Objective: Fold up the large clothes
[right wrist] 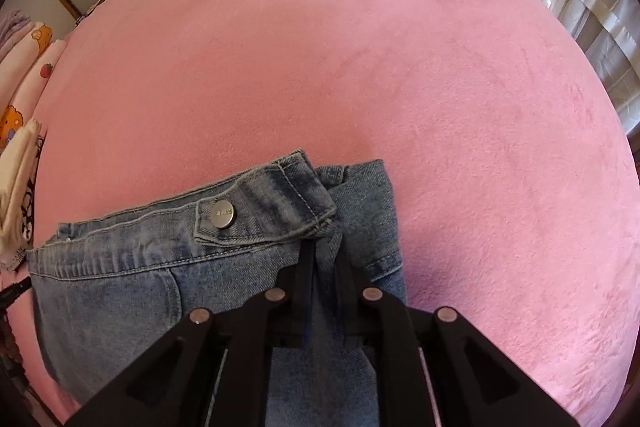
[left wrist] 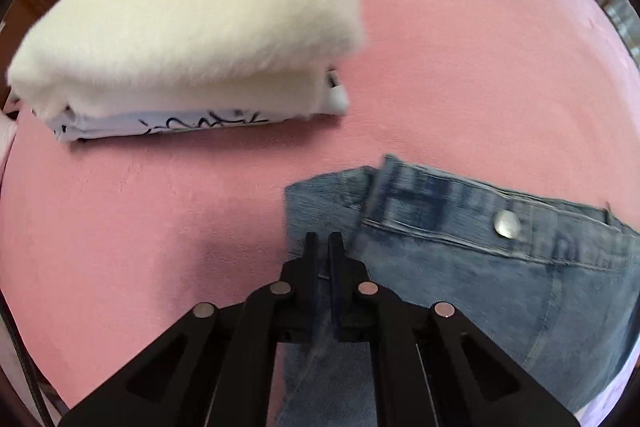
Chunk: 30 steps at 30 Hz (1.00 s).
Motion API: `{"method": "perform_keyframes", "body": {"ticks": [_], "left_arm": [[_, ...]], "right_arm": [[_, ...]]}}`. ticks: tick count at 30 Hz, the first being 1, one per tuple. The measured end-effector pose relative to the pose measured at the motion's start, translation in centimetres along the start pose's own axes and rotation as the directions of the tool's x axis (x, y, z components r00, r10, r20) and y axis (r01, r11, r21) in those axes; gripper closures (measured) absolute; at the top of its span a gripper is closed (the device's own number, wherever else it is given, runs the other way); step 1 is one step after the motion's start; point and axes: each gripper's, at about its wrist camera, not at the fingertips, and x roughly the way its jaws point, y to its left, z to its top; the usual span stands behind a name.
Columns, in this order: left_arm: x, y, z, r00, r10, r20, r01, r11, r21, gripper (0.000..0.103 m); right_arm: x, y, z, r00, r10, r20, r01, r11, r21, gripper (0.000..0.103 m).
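Pink blanket (right wrist: 400, 47): jeans (right wrist: 120, 287), waistband flat. Left gripper (left wrist: 324, 241) and right gripper (right wrist: 326, 255) each pinch denim. Best lifted evenly, edges aligned, clear of the folded stack (left wrist: 192, 27).

The left gripper (left wrist: 323, 241), at lower centre, pinches the jeans (left wrist: 500, 287) on the pink blanket (left wrist: 460, 47); folded clothes (left wrist: 192, 27) fill the upper left.

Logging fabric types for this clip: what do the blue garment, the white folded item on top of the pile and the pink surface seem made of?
Jeans: faded blue denim, stitched seams, metal button. White top layer: likely plush or fleece, fuzzy nap. Pink cover: probably velvety fleece, matte.
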Motion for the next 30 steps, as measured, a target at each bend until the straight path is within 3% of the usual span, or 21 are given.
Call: {"method": "perform_keyframes", "body": {"ticks": [6, 9, 14, 17, 19, 21, 22, 27, 30], "left_arm": [[-2.6, -4.1, -1.3, 0.991, -0.13, 0.011, 0.13, 0.991, 0.025, 0.087], [-3.5, -7.4, -2.3, 0.978, -0.209, 0.005, 0.208, 0.976, 0.07, 0.075], [-3.8, -13.5, -4.7, 0.932, -0.36, -0.035, 0.362, 0.928, 0.086, 0.074], [-3.6, -16.8, -5.9, 0.91, -0.412, -0.045, 0.415, 0.905, 0.098, 0.074], [-3.1, -18.6, -6.4, 0.903, -0.427, -0.052, 0.43, 0.897, 0.104, 0.074], [-2.7, -20.1, -6.8, 0.896, -0.437, -0.073, 0.443, 0.89, 0.111, 0.075], [-2.5, -20.5, -6.8, 0.895, -0.439, -0.075, 0.445, 0.888, 0.114, 0.08], [-0.9, -22.4, -6.9, 0.907, -0.414, -0.074, 0.42, 0.896, 0.146, 0.086], [-0.2, -21.6, -6.8, 0.901, -0.427, -0.077, 0.434, 0.892, 0.129, 0.087]], "right_arm": [[-3.7, 2.6, -0.5, 0.996, -0.026, 0.085, 0.035, 0.995, -0.098, 0.062], [-5.1, 5.1, -1.2, 0.992, 0.06, 0.107, -0.046, 0.991, -0.129, 0.061], [-4.9, 10.7, -3.3, 0.96, 0.269, 0.079, -0.253, 0.953, -0.169, 0.061], [-4.0, 14.3, -4.7, 0.946, 0.316, 0.073, -0.296, 0.934, -0.201, 0.061], [-3.3, 15.6, -6.4, 0.934, 0.352, 0.065, -0.332, 0.918, -0.217, 0.066], [-2.1, 16.6, -7.6, 0.921, 0.387, 0.047, -0.367, 0.902, -0.229, 0.09], [-1.5, 17.3, -8.0, 0.92, 0.391, 0.03, -0.373, 0.895, -0.244, 0.098], [0.1, 18.4, -9.4, 0.899, 0.437, 0.003, -0.416, 0.858, -0.301, 0.101], [1.3, 18.7, -9.6, 0.925, 0.38, -0.004, -0.358, 0.867, -0.347, 0.103]]}}
